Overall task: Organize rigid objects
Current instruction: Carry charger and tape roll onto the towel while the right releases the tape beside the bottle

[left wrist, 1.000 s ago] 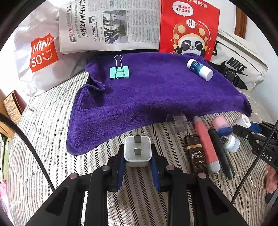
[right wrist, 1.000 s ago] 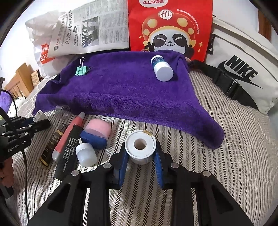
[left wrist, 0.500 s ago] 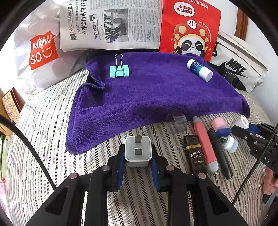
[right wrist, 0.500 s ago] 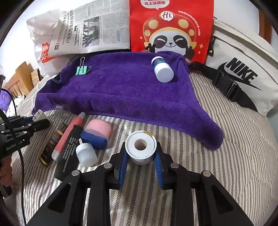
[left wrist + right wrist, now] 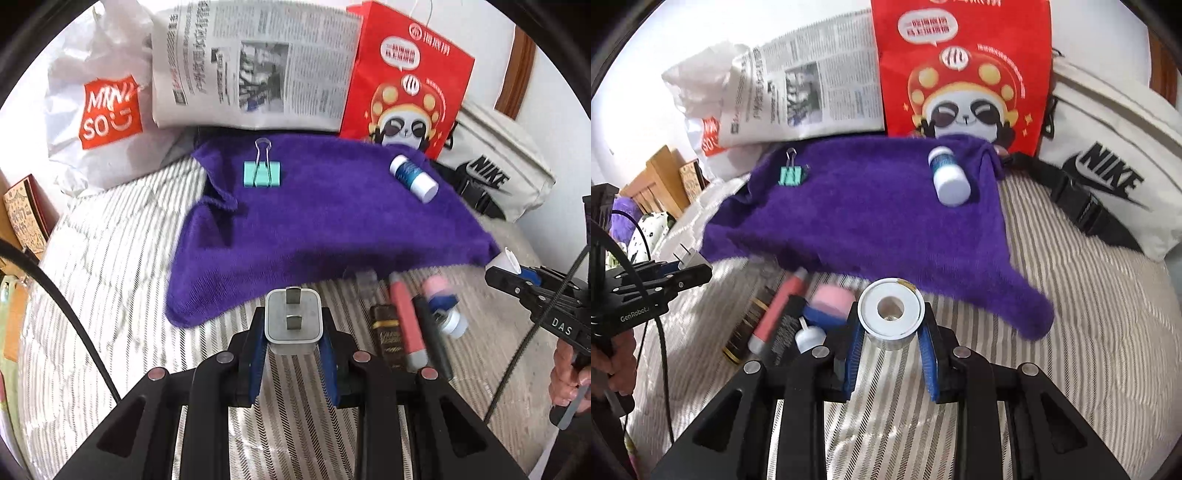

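My left gripper [image 5: 293, 325] is shut on a white plug adapter [image 5: 293, 319], prongs facing the camera, held above the striped bed. My right gripper [image 5: 891, 317] is shut on a white tape roll [image 5: 890, 312] with a round hole. A purple towel [image 5: 332, 221] lies ahead with a teal binder clip [image 5: 262, 171] at its far left and a blue-and-white bottle [image 5: 413, 177] at its far right. In the right wrist view the same towel [image 5: 868, 221], clip [image 5: 792, 173] and bottle [image 5: 947, 177] show. The other gripper appears at each view's edge.
Between the grippers on the bedspread [image 5: 110, 277] lie a red tube [image 5: 406, 317], a black pen, a dark lighter [image 5: 386, 332], a pink-and-blue item [image 5: 829, 304] and a small white bottle [image 5: 810, 336]. Newspaper [image 5: 255, 66], a red panda bag [image 5: 406, 74] and a Nike bag [image 5: 1108, 166] stand behind.
Both grippers have risen with their objects still held, so the bed and the loose items look farther below. The towel's objects have not moved.
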The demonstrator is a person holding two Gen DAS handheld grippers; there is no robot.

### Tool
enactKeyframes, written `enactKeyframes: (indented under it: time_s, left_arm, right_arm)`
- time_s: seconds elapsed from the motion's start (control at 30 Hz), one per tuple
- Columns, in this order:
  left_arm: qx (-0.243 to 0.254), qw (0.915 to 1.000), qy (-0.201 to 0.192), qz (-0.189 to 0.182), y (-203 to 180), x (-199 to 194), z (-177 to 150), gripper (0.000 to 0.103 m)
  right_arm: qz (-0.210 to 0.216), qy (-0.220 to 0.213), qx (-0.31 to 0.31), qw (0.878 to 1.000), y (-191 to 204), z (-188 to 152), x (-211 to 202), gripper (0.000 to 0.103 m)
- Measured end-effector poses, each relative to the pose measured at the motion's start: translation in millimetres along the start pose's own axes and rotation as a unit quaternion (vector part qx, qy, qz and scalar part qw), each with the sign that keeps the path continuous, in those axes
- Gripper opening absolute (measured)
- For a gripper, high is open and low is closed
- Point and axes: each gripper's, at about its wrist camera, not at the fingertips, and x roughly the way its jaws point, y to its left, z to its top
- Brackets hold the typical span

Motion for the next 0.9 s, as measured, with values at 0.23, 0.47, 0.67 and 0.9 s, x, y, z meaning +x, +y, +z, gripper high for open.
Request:
enactKeyframes:
  time_s: [0.23,0.47,0.67,0.9]
  left_arm:
    - [-0.016,0.9994,-0.005,-0.030,15,-9,26,0.025]
    - [-0.018,0.9996,-0.014,-0.014,30,5,62,0.025]
    - [-0.002,0.9999,-0.013,-0.010,36,28,91,0.025]
    - [0.007,0.9999,0.007,-0.009,35,65,124,0.025]
  right_arm:
    - [-0.009,-0.004,-0.018,1.000,-4,31,0,0.029]
    - [-0.017,-0.007,-0.010,1.000,-18,60,10,0.029]
    - [-0.025,-0.004,-0.005,1.000,-31,79,19,0.029]
    - [-0.027,0.020,0.011,0.999,-41,83,37,0.029]
